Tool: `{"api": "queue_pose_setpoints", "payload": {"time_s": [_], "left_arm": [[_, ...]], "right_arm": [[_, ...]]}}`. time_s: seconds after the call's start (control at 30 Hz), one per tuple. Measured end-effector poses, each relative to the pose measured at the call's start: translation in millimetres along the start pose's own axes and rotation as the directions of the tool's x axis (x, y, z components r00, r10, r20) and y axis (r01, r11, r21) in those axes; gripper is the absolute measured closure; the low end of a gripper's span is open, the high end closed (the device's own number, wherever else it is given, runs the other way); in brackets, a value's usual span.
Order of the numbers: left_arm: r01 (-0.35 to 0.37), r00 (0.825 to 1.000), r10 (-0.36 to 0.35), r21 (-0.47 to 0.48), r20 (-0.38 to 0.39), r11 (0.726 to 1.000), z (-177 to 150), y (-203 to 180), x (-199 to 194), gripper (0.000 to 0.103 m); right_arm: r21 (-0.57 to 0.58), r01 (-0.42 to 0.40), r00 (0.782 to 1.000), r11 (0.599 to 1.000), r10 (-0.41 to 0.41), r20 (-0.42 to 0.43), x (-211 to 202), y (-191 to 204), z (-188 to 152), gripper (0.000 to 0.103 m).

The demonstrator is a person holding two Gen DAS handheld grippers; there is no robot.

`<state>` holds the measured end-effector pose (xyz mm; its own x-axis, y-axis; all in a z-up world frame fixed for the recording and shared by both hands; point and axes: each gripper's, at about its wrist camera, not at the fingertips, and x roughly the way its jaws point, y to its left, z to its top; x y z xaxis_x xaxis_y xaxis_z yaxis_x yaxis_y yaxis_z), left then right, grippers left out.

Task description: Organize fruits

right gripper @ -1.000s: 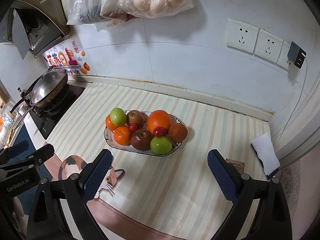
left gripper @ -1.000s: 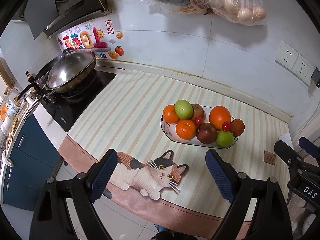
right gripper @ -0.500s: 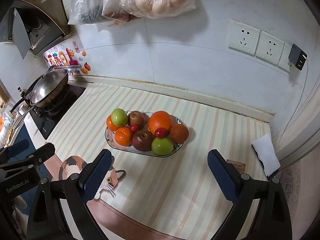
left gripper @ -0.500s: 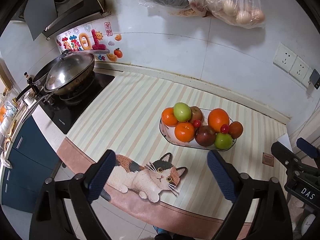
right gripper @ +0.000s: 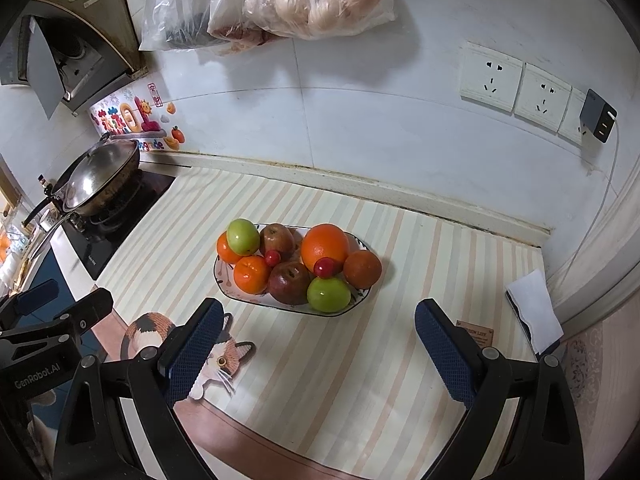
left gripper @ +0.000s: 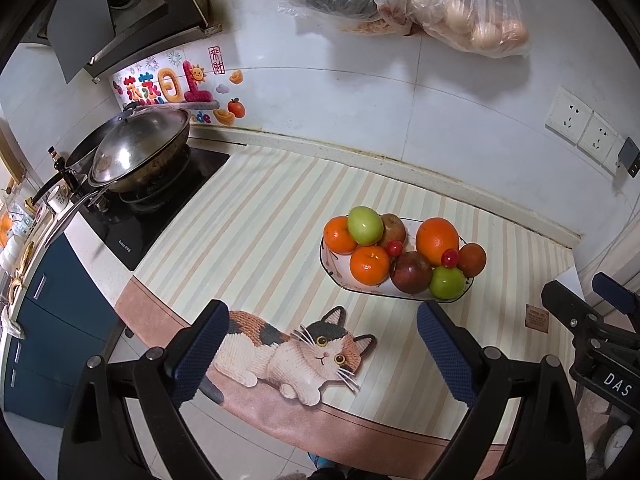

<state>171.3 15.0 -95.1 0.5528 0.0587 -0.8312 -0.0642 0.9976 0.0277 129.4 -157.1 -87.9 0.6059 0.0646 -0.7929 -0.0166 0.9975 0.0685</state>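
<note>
- All the fruits point(right gripper: 298, 264) sit heaped in the oval plate point(right gripper: 240, 294) on the striped tabletop point(right gripper: 360, 360), a pile that fits either stage of sorting.
- The left gripper point(left gripper: 320, 350) and right gripper point(right gripper: 316, 350) hover short of the plate, jaws apart, holding nothing, wide enough for a fruit.

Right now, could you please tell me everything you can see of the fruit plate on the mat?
The fruit plate is a shallow, elongated white dish with a thin dark rim and small dark markings, ceramic by the look of it. It sits flat on the striped mat, beyond the printed cat. Fruit is heaped on it: oranges, two green apples, two dark red ones and two small red fruits. Neither hand-held gripper touches it.
</note>
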Motion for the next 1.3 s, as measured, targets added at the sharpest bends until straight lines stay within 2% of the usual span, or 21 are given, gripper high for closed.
{"api": "queue_pose_setpoints", "payload": {"time_s": [1.3], "left_arm": [[-0.002,1.000,0.002,0.004,0.017,1.000,-2.4,3.7,-6.2,0.006]], "right_arm": [[-0.005,-0.015,1.000,1.000,0.015,0.006,-8.9,5.1,-5.5,0.004]]}}
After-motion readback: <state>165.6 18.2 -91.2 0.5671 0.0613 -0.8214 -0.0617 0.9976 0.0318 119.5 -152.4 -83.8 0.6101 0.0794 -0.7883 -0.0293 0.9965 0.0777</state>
